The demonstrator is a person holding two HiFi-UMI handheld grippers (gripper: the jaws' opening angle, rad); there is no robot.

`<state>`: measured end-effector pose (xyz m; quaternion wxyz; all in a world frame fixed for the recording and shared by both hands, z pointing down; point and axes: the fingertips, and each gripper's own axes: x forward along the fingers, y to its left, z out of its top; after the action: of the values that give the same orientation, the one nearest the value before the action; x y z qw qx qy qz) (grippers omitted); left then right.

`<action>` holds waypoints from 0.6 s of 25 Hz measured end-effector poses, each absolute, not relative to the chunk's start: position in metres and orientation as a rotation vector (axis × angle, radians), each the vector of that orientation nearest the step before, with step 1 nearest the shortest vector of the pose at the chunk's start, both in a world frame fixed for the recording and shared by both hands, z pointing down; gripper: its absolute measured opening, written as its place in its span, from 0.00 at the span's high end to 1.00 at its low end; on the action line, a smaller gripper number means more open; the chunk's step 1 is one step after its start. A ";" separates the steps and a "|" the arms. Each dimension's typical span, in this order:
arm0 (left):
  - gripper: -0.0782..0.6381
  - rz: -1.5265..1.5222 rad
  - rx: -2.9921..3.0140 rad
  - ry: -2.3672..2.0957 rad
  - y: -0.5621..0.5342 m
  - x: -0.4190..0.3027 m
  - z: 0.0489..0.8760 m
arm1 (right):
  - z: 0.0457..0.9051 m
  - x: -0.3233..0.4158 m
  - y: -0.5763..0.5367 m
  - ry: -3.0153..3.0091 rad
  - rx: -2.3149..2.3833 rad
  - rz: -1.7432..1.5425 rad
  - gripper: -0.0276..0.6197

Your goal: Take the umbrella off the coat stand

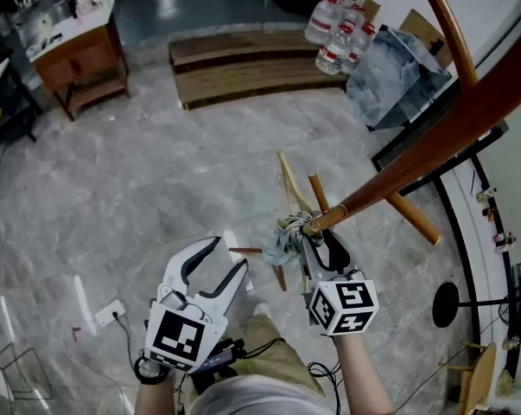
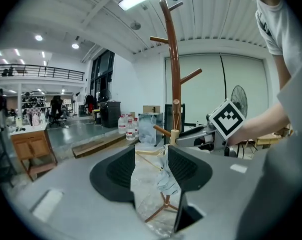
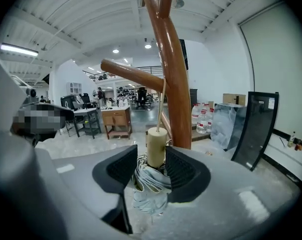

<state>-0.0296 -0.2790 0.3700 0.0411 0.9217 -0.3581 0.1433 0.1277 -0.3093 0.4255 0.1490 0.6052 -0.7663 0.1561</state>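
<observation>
A folded pale blue-grey umbrella (image 1: 280,234) hangs by a thin cord against the brown wooden coat stand (image 1: 433,132). Its cream handle (image 3: 157,146) stands upright between the jaws of my right gripper (image 3: 151,166), close to the right pad, with a gap and loose folds (image 3: 149,184) on the left side; the jaws are open. In the head view that right gripper (image 1: 319,239) sits right at the handle. My left gripper (image 1: 215,264) is lower left of the umbrella, open and empty. In the left gripper view the umbrella (image 2: 167,176) hangs beyond the left gripper (image 2: 152,159).
The stand's pole (image 3: 176,84) and a peg (image 3: 133,74) rise just behind the handle. Its feet (image 1: 286,180) spread on the marble floor. Farther off are water bottles (image 1: 338,33), a low wooden platform (image 1: 243,63), a cabinet (image 1: 74,54) and a wrapped box (image 1: 398,72).
</observation>
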 end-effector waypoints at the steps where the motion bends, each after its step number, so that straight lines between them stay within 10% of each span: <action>1: 0.60 0.441 2.816 -1.104 -0.280 -0.030 0.370 | 0.427 0.128 -0.311 -2.202 1.737 0.454 0.69; 15: 0.60 0.441 2.747 -1.154 -0.282 -0.033 0.386 | 0.431 0.126 -0.327 -2.255 1.727 0.500 0.76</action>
<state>-0.0327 -0.2820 0.3865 0.0650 0.9101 -0.3823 0.1460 0.1259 -0.3272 0.4314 0.1281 0.5939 -0.7754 0.1720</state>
